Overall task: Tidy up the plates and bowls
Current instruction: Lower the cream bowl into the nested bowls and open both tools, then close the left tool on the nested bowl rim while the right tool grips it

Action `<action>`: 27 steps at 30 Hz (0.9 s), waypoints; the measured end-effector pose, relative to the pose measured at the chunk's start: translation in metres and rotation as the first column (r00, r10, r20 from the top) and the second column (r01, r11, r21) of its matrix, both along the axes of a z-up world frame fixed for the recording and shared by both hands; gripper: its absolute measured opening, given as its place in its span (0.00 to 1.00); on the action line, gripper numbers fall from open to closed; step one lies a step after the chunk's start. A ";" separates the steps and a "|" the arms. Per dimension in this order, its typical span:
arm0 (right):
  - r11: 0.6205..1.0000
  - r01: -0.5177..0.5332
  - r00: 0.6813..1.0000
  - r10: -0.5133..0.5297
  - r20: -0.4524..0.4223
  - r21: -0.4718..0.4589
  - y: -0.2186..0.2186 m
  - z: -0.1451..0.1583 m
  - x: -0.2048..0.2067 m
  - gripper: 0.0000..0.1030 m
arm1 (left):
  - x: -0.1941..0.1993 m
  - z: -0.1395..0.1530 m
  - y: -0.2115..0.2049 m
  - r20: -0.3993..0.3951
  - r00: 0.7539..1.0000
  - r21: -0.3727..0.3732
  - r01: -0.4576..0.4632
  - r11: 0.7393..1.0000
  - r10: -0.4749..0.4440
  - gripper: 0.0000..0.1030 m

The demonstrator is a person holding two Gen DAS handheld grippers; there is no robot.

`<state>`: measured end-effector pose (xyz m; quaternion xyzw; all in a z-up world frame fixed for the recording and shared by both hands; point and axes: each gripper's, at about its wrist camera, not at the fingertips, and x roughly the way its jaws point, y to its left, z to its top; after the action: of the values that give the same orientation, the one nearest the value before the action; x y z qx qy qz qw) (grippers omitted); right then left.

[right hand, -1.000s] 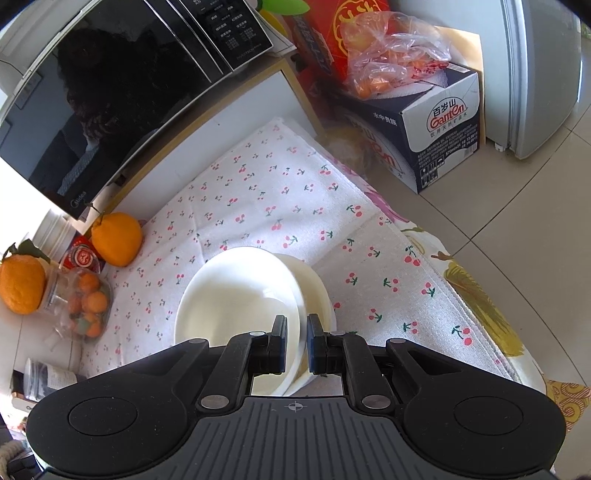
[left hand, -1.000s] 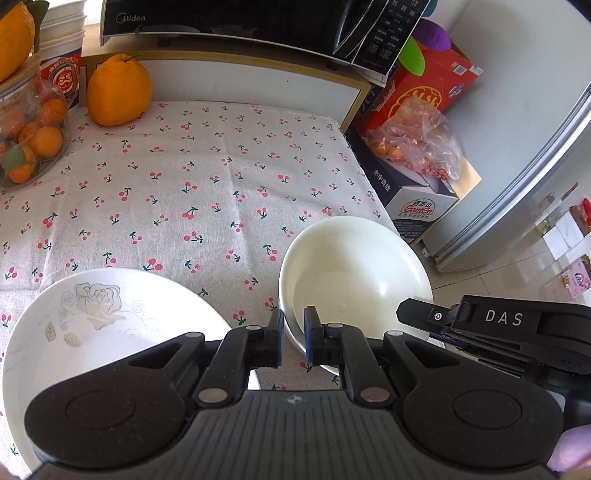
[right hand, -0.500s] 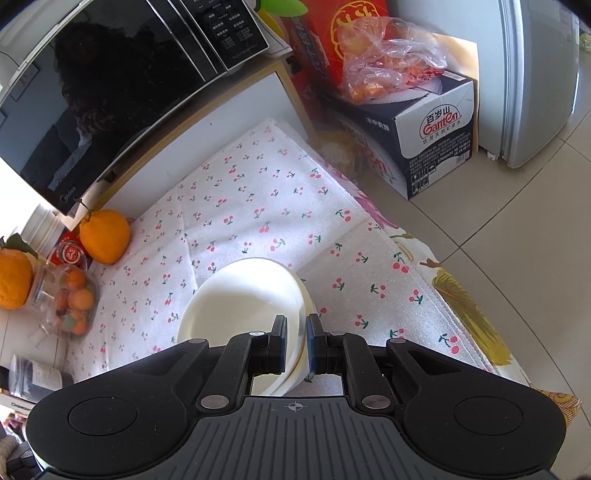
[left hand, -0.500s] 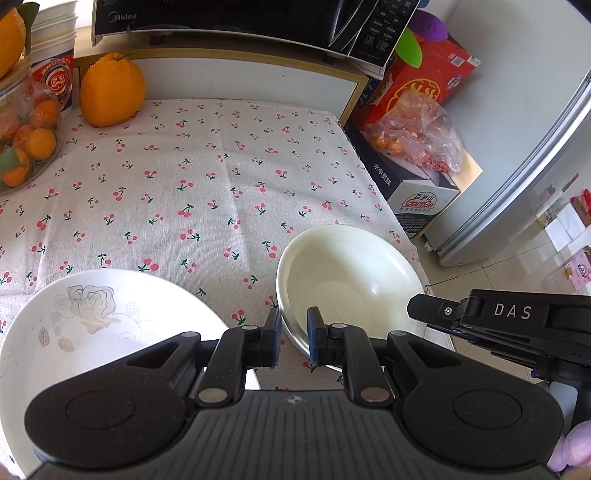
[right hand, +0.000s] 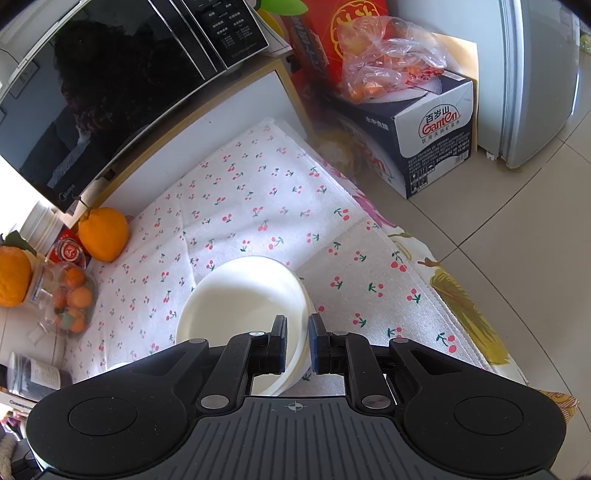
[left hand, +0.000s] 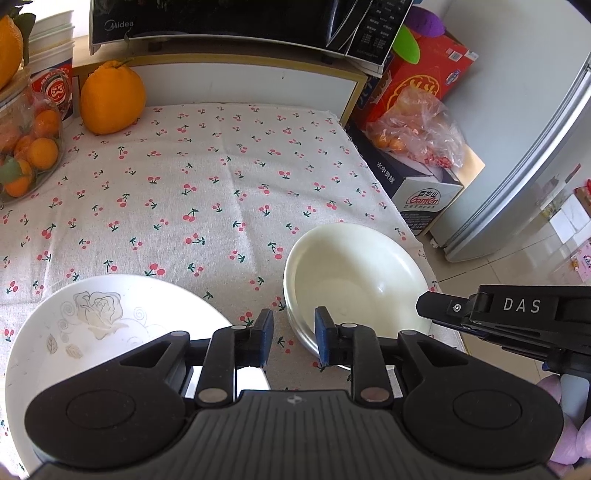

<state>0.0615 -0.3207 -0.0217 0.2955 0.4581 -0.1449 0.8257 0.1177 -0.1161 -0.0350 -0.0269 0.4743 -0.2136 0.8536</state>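
Note:
Two nested cream bowls (left hand: 354, 280) sit on the cherry-print cloth (left hand: 184, 184) near the table's right edge. My left gripper (left hand: 293, 339) stands at their near-left rim. Its jaws are opening, the rim lies in the gap and the pads no longer press on it. In the right wrist view my right gripper (right hand: 297, 338) is shut on the near-right rim of the cream bowls (right hand: 240, 295). A white plate (left hand: 110, 325) with a grey rose lies flat to the left of the bowls, partly hidden under my left gripper.
A big orange (left hand: 110, 98) and a jar of small oranges (left hand: 29, 155) stand at the back left under the microwave (left hand: 229, 18). Off the table's right edge are cardboard boxes (left hand: 424, 192), a bag of fruit (left hand: 413, 129) and a fridge (left hand: 535, 147).
My left gripper's jaws have spread apart and come off the bowl rim. The right gripper keeps its hold on the other side. The bowls have stayed where they were.

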 end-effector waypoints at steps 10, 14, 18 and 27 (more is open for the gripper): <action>0.999 -0.030 1.000 0.030 0.003 -0.022 -0.001 0.002 -0.003 0.22 | -0.007 0.004 -0.003 0.053 0.997 0.033 0.061 0.998 -0.063 0.32; 0.997 -0.063 0.998 0.064 0.020 -0.045 -0.003 0.005 -0.006 0.29 | -0.013 0.006 -0.005 0.097 0.989 0.058 0.105 0.993 -0.111 0.51; 0.991 -0.110 0.992 0.114 0.061 -0.076 -0.006 0.010 -0.012 0.54 | -0.019 0.009 -0.003 0.152 0.971 0.064 0.175 0.982 -0.183 0.71; 0.982 -0.183 0.975 0.187 0.120 -0.039 -0.015 0.005 -0.025 0.66 | -0.042 0.003 -0.009 0.247 0.889 0.145 0.360 0.922 -0.386 0.95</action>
<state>0.0368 -0.3357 -0.0169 0.2483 0.4300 -0.0553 0.8663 0.0760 -0.1247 -0.0324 0.1350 0.3592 -0.3523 0.8536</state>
